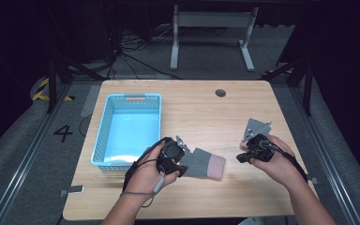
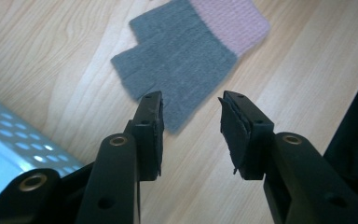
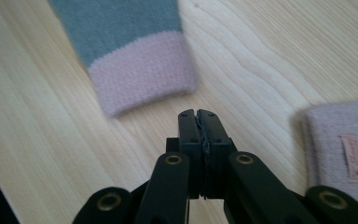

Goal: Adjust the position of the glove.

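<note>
A grey knitted glove (image 1: 205, 164) with a pink cuff lies flat on the wooden table (image 1: 206, 112), near the front middle. My left gripper (image 1: 183, 165) is at the glove's grey end. In the left gripper view it (image 2: 191, 106) stands open over a corner of the grey glove (image 2: 182, 60), and the pads do not press on it. My right gripper (image 1: 240, 158) sits to the right of the pink cuff. Seen from its own camera, the right gripper (image 3: 198, 117) is shut with nothing between the jaws, a short way from the pink cuff (image 3: 140, 70).
A light blue perforated basket (image 1: 104, 126) stands at the table's left, close behind my left hand; its wall (image 2: 9, 135) is visible in the left gripper view. A second pink knitted piece with a small label (image 3: 340, 149) lies beside the right jaws.
</note>
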### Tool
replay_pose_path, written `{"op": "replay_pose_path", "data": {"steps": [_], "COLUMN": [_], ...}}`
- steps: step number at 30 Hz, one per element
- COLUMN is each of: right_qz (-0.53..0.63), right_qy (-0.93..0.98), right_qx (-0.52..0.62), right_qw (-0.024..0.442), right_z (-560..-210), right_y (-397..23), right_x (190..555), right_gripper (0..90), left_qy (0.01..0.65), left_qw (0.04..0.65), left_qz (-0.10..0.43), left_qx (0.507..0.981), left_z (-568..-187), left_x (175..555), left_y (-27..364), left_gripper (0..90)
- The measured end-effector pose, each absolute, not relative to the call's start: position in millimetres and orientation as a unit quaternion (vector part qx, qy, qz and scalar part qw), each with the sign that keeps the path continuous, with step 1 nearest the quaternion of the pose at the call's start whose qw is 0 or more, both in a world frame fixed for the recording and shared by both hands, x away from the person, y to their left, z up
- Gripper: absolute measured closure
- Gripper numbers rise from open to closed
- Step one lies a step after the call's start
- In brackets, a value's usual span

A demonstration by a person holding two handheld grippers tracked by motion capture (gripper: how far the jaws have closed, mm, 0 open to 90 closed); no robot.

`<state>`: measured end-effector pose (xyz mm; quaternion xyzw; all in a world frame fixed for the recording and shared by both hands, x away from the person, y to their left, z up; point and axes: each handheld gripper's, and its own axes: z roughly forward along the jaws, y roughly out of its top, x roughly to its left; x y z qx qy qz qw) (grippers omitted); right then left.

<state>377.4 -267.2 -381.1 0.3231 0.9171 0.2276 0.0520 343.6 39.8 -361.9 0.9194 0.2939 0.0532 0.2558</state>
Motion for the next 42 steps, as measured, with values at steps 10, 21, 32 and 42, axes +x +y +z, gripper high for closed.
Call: {"op": "replay_pose_path", "data": {"steps": [10,21,32,42], "right_qz": [0.233,0.255,0.250,0.241], "right_qy": [0.919,0.921,0.935,0.944], "right_qx": [0.313,0.294,0.251,0.224], "right_qw": [0.056,0.029,-0.014,-0.027], "right_z": [-382.4,-385.6,-410.9,-423.2], "right_y": [-264.7,-248.6,-215.1,-201.2], "right_x": [375.7,370.1,364.1,359.6], "right_gripper": [89.6,89.6,89.8,89.8], "left_qy": [0.283,0.268,0.272,0.280], "left_qw": [0.260,0.269,0.261,0.261], "left_qz": [0.056,0.027,0.030,0.027], "left_qx": [0.921,0.925,0.926,0.924], "left_z": [-359.5,-358.6,-361.5,-363.7], "left_x": [342.7,342.0,341.7,342.2], "left_y": [42.0,41.8,39.1,38.8], "left_gripper": [65.8,74.8,84.8,89.6]}}
